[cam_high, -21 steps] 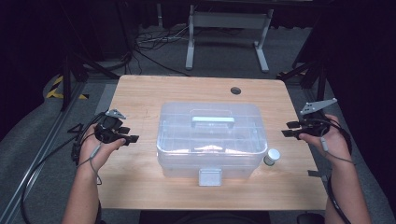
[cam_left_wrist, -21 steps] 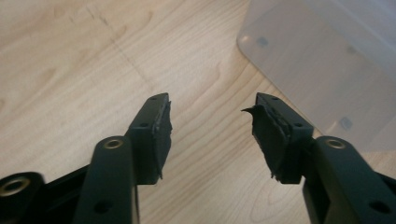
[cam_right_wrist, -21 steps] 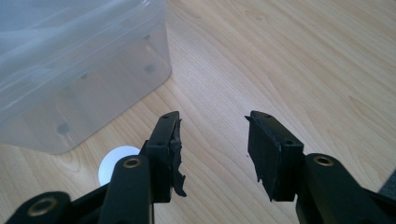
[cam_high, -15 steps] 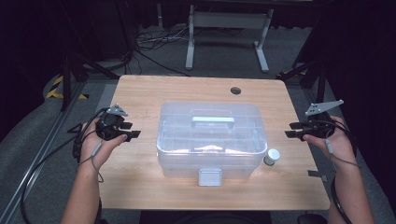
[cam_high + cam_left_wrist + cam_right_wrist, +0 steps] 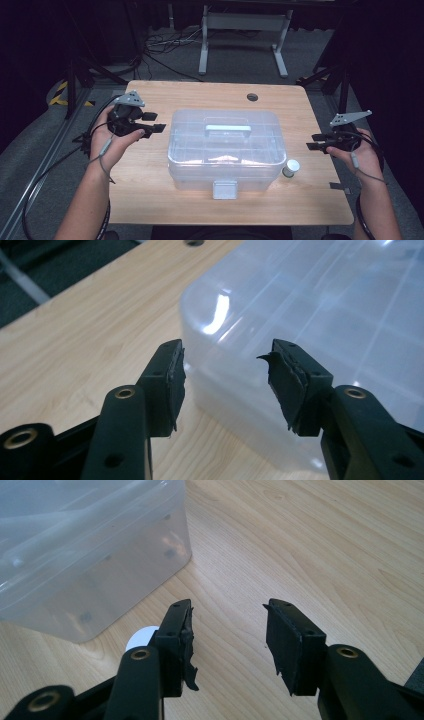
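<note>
A clear plastic box (image 5: 225,145) with a pale handle on its lid and a front latch stands in the middle of the wooden table (image 5: 150,200). My left gripper (image 5: 156,123) hovers just off the box's left side, jaws open and empty. In the left gripper view the left gripper (image 5: 225,375) points at the rounded corner of the box (image 5: 325,305). My right gripper (image 5: 311,141) stands open to the right of the box, nothing between its jaws. A small white-capped vial (image 5: 290,168) sits by the box's right front corner. In the right gripper view its cap (image 5: 141,637) peeks from behind the left jaw of the right gripper (image 5: 227,630), with the box (image 5: 85,545) beyond.
A round cable hole (image 5: 252,97) lies near the table's far edge. A small dark piece (image 5: 341,187) rests on the table by the right wrist. Cables trail off the left edge from the left gripper. A metal desk frame (image 5: 245,25) stands on the floor beyond.
My left gripper has moved away from me and a little closer to the box's left side. The right gripper has hardly shifted.
</note>
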Demonstrator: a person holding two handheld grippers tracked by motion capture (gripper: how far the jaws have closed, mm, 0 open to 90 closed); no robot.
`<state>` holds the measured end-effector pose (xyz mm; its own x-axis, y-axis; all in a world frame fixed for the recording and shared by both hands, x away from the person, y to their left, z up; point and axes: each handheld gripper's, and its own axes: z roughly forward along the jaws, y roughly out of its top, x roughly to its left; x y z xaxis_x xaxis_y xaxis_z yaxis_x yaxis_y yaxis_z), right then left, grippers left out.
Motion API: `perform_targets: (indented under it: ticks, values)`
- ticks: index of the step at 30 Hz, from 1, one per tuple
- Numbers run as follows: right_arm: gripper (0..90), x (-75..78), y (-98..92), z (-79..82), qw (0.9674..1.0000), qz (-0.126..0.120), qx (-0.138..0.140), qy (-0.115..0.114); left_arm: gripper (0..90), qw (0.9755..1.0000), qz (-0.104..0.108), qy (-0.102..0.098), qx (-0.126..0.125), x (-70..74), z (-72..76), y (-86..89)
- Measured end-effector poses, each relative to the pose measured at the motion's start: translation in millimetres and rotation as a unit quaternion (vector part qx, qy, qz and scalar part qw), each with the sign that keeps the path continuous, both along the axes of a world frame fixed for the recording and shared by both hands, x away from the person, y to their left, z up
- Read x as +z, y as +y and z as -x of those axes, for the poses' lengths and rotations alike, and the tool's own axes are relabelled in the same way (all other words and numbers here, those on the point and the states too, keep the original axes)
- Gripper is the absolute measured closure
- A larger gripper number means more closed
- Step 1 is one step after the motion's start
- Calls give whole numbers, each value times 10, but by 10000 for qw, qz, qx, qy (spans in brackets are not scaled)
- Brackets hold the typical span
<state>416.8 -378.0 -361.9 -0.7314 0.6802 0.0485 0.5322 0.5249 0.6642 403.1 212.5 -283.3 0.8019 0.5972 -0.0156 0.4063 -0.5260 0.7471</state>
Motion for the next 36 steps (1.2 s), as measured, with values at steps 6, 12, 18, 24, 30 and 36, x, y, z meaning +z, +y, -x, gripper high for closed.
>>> perform_targets:
  ticks: [6,12,18,24,30,36]
  values:
    - [533,-45,-2,-13,10000,10,-6,44,476,9991,79,3,-420,150,-70,-290]
    - [530,-80,9,-4,10000,11,-13,82,484,9967,149,61,-793,198,-117,-503]
    - [528,-113,3,22,9999,22,-36,143,475,9924,65,118,-1220,195,-172,-778]
    - [524,-118,-2,50,9998,-15,-81,155,466,9891,46,160,-1462,170,-204,-967]
    - [521,-144,-6,61,9998,8,-85,175,451,9868,26,266,-1599,114,-251,-1099]
    - [519,-154,7,65,9998,2,-82,201,452,9850,3,319,-1698,70,-253,-1201]
